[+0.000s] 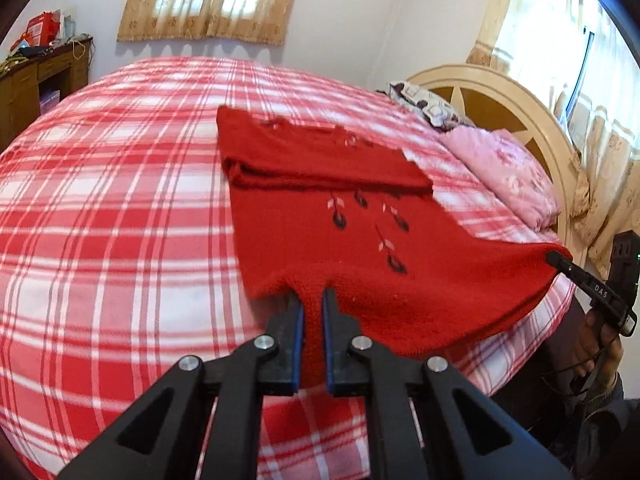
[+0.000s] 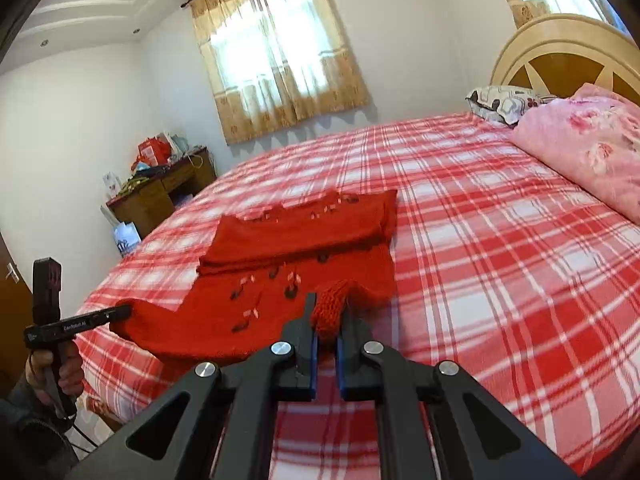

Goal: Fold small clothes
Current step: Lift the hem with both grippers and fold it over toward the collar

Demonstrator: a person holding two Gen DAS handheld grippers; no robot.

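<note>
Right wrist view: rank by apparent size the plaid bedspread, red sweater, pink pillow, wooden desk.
1. plaid bedspread, largest by far.
2. red sweater.
3. pink pillow, cut off by the frame edge, so its rank against the sweater is unsure.
4. wooden desk, smallest, though it stands farthest away.

A wide bed covered with a red-and-white plaid blanket [image 2: 480, 248] carries everything. Near its middle lies a small red knitted sweater with dark embroidered flowers [image 2: 304, 236] — its far part flat on the plaid with the sleeves folded across, its near hem raised off the blanket. At the far right, by the headboard, rest a pink floral folded quilt [image 2: 588, 148] and a grey-and-maroon patterned pillow [image 2: 504, 102].
</note>
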